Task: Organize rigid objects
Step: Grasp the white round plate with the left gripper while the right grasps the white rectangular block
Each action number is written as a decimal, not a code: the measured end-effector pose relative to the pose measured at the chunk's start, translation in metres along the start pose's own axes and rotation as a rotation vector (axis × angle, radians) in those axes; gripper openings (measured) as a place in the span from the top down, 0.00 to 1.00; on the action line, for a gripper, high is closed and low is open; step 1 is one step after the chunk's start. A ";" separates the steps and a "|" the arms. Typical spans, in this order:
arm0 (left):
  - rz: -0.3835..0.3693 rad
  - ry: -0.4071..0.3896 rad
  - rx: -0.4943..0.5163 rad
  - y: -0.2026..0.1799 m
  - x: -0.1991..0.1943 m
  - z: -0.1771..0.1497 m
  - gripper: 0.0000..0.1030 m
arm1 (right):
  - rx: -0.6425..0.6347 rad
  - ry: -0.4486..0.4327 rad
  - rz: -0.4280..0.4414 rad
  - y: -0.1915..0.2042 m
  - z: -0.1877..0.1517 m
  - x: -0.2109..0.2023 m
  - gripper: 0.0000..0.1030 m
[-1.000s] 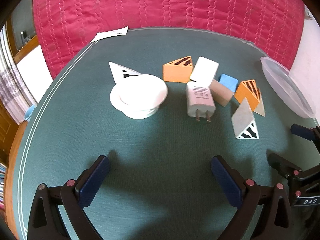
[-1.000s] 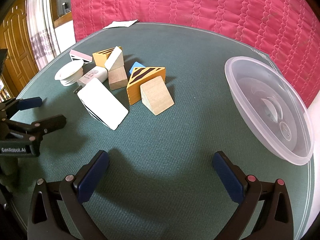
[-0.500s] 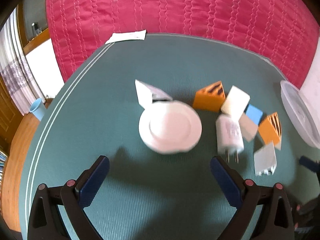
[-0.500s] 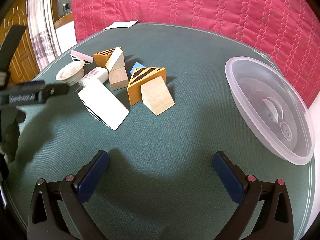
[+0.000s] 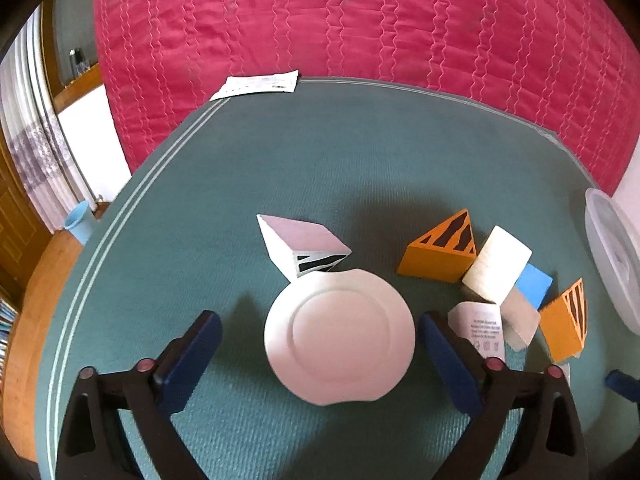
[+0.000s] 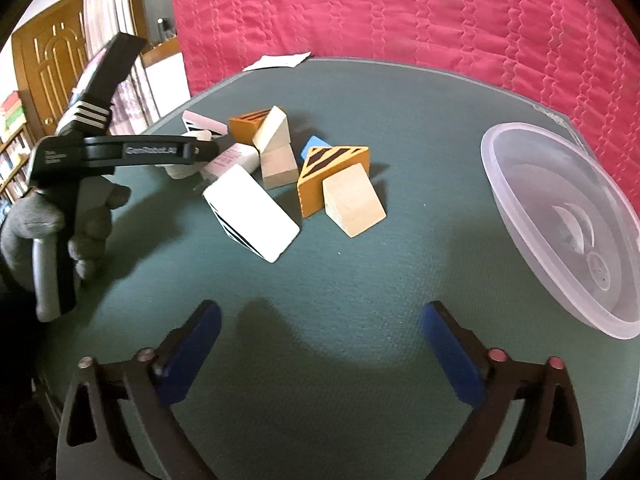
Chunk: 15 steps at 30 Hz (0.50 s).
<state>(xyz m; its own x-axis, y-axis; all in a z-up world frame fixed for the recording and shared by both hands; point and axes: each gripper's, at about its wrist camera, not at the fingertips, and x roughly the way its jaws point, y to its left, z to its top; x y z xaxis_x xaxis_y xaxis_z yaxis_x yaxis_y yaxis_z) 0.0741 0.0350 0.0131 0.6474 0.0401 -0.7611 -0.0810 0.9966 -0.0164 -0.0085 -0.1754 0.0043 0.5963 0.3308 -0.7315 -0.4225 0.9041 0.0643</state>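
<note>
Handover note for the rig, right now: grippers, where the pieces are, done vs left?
Left gripper: open, its jaws have just been closing a little, straddling the white round disc without touching it.
Right gripper: open, its jaws also just closing slightly, nothing between them, over bare green mat.
Pieces: the wedges, blocks and white charger sit clustered mid-mat; the big white wedge lies nearest the right gripper.
Clear plastic bowl on the right: empty.
Done: nothing sorted yet. Left: every piece.
</note>
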 end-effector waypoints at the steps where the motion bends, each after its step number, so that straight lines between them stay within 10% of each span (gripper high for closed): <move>1: -0.012 0.005 -0.006 0.000 0.001 0.001 0.14 | -0.001 -0.002 0.008 0.000 0.000 0.000 0.08; 5: -0.046 -0.001 -0.017 0.003 -0.001 0.002 0.33 | -0.009 -0.006 0.033 0.004 0.004 0.000 0.23; 15: -0.109 -0.055 -0.036 0.006 -0.018 0.000 0.33 | -0.087 -0.040 0.125 0.030 0.039 0.014 0.33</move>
<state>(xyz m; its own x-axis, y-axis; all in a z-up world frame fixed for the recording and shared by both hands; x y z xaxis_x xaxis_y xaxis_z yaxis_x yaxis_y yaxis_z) 0.0619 0.0406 0.0265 0.6947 -0.0637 -0.7165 -0.0342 0.9920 -0.1214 0.0138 -0.1330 0.0221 0.5609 0.4514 -0.6940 -0.5521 0.8286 0.0928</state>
